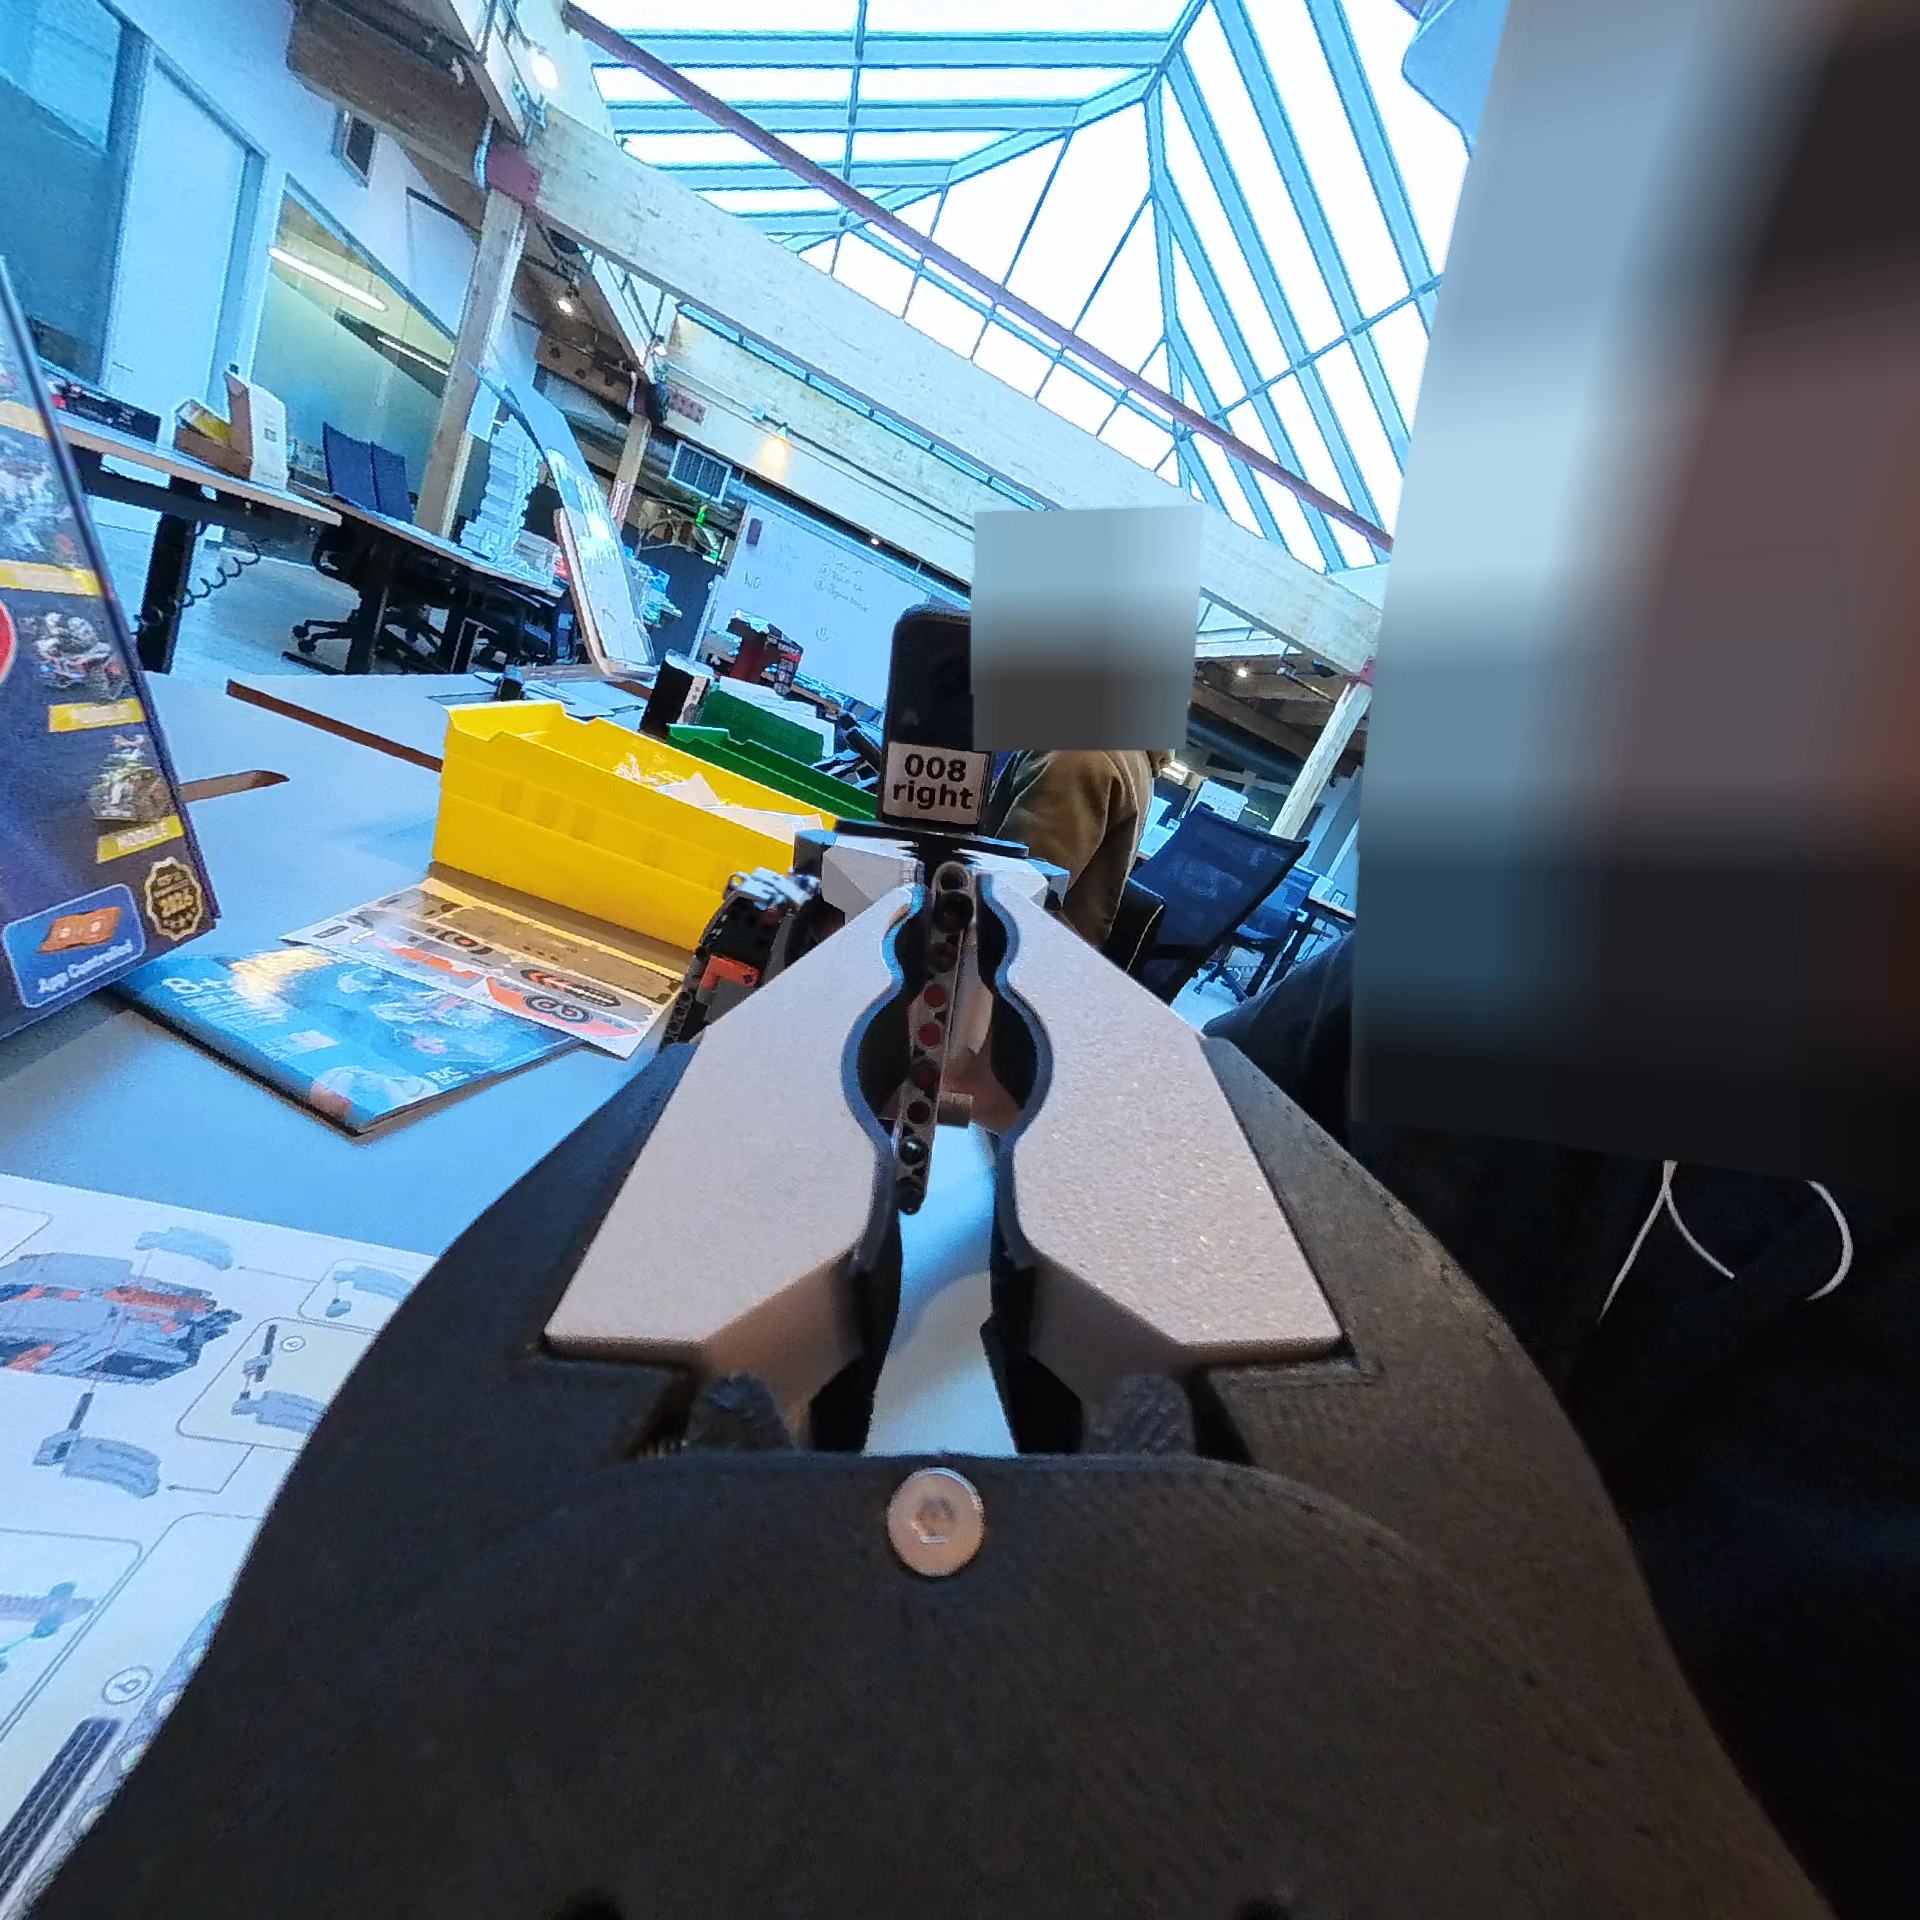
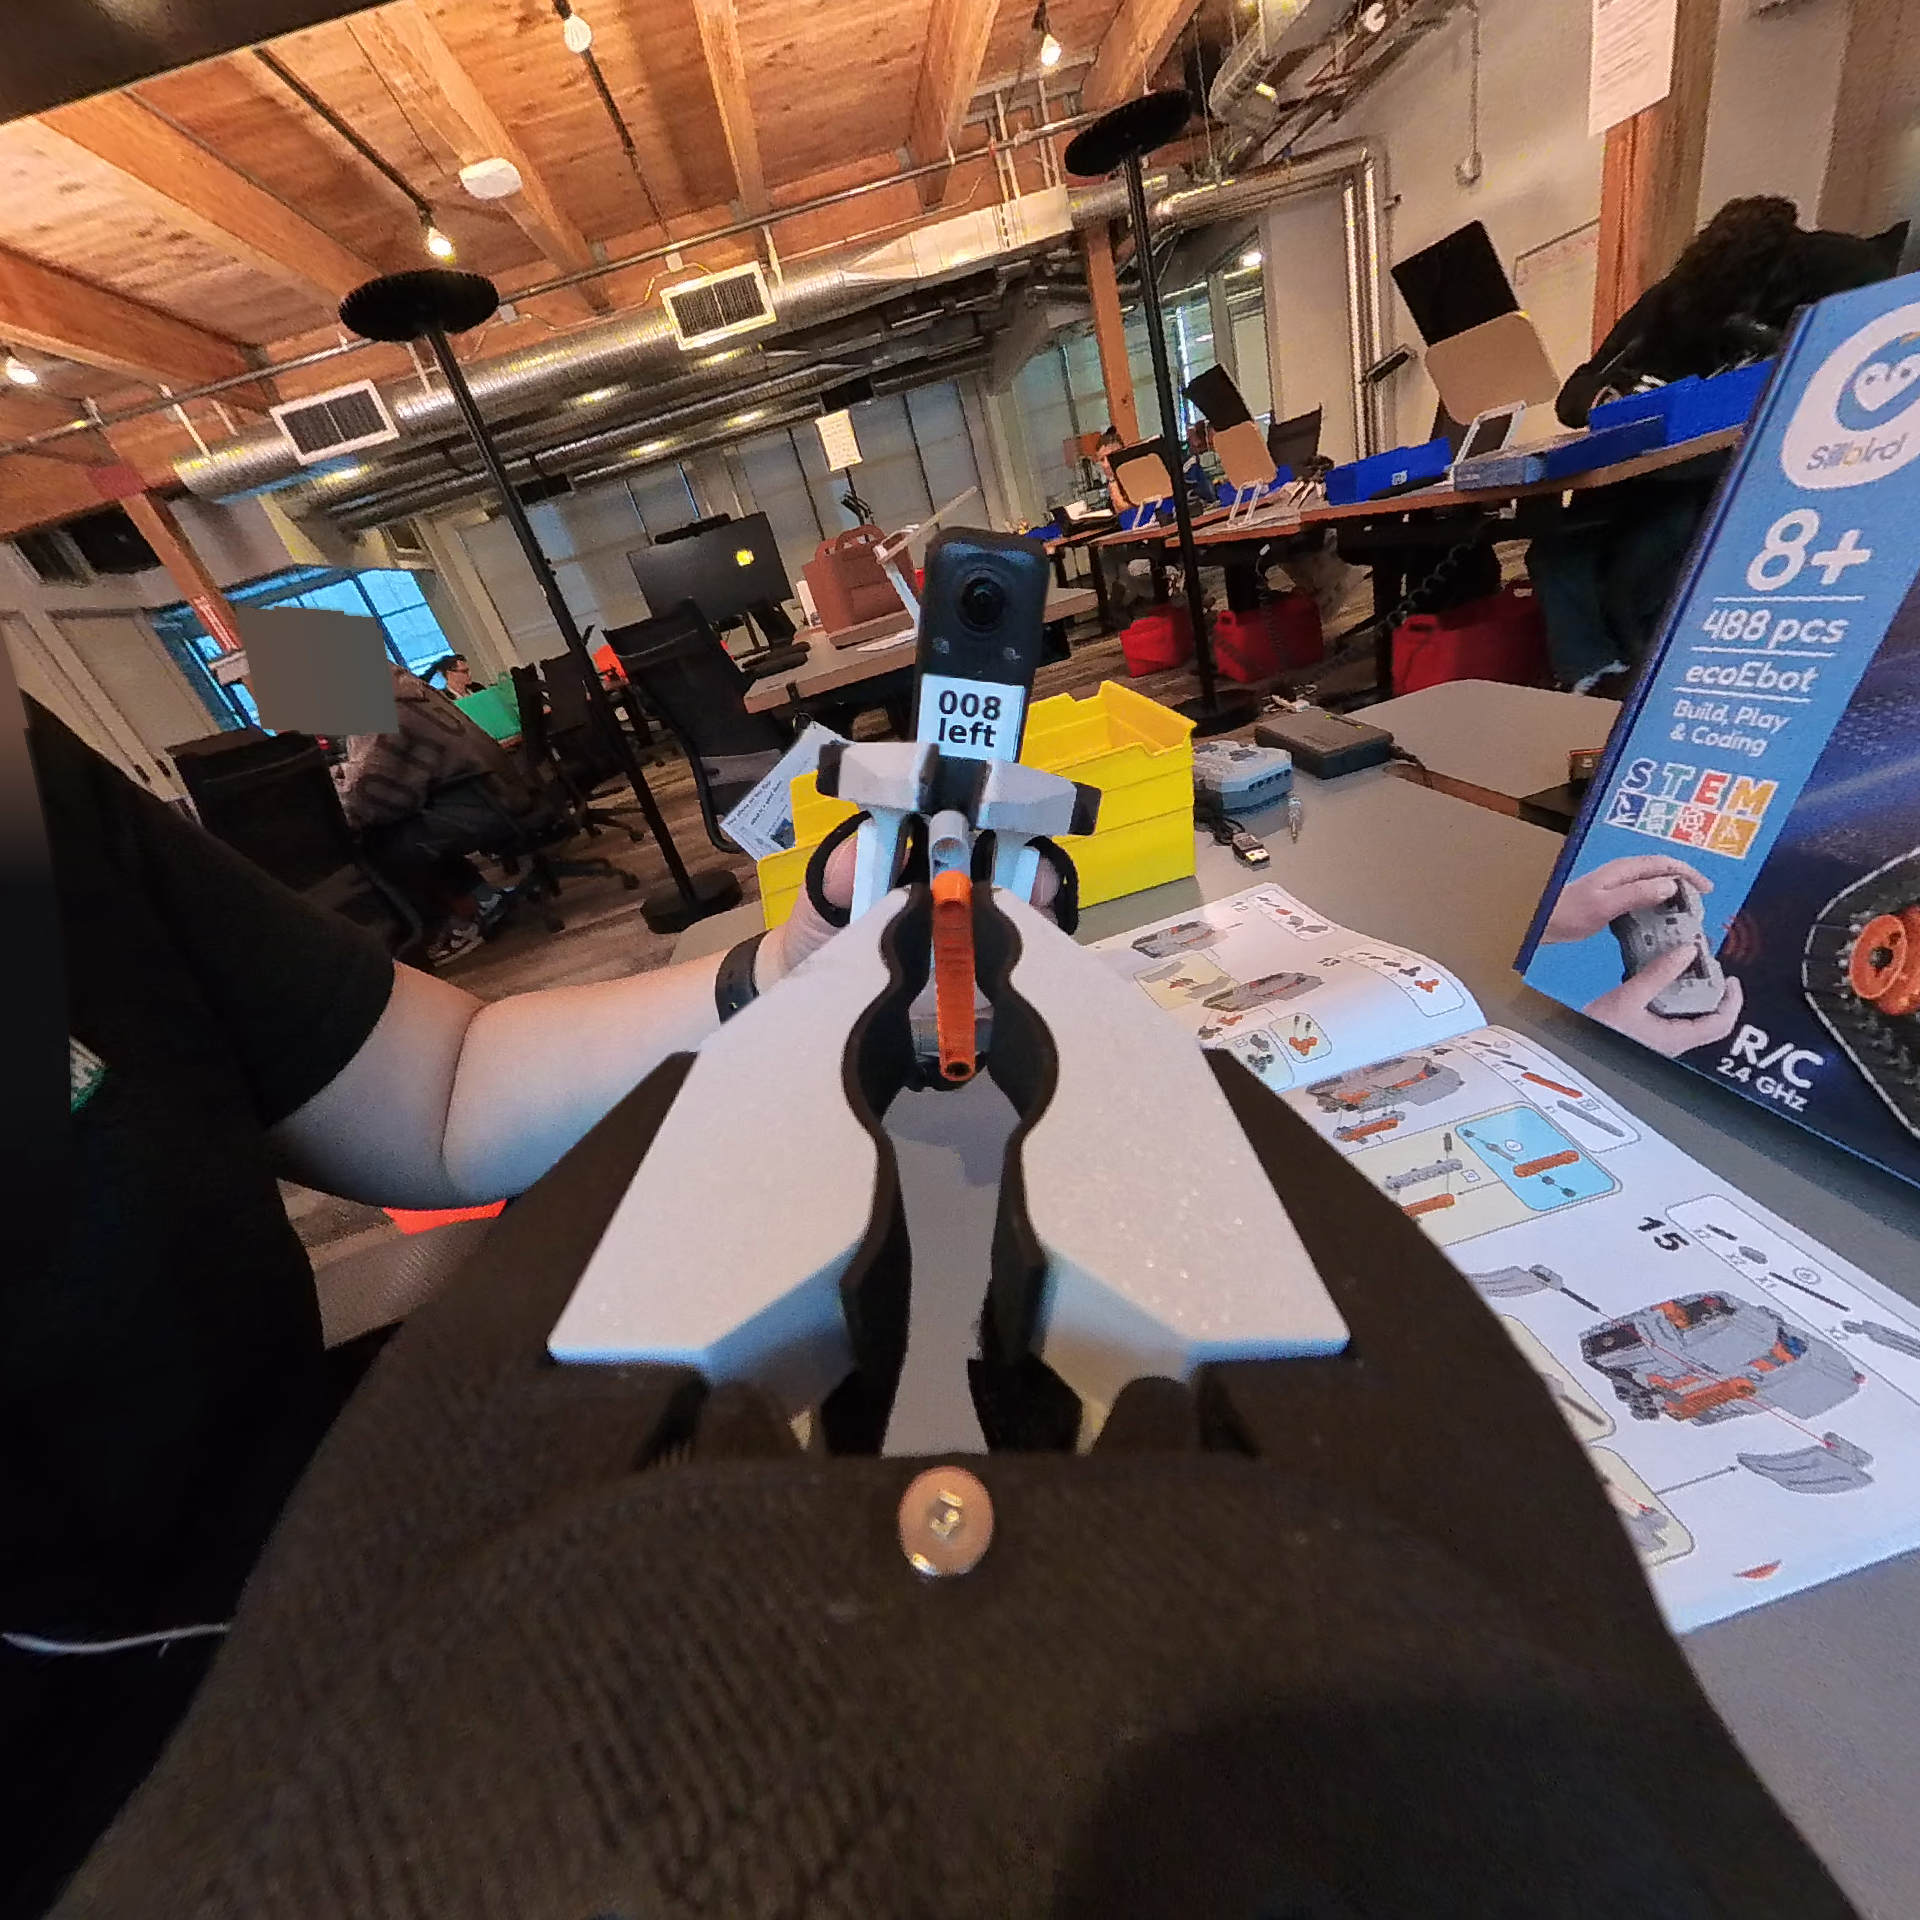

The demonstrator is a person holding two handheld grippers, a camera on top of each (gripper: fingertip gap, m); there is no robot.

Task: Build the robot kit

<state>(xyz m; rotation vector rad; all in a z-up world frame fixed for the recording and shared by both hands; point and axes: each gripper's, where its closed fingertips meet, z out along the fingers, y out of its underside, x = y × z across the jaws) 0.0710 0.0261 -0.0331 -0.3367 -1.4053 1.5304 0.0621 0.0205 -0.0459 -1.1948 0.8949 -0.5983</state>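
Two grippers face each other tip to tip above a table, each clamped on one part.

Left gripper [image 1: 940,914] pinches one grey holed beam [image 1: 928,1039] at frame centre; right gripper [image 2: 951,914] pinches one orange axle [image 2: 951,977] at centre. One yellow bin [image 1: 582,821] left of centre, one open manual [image 2: 1538,1226] lower right, one blue box [image 2: 1756,727] at right.

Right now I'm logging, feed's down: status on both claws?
Left claw shut on grey holed beam. Right claw shut on orange rod. Claws face each other, tips close. Nothing between.
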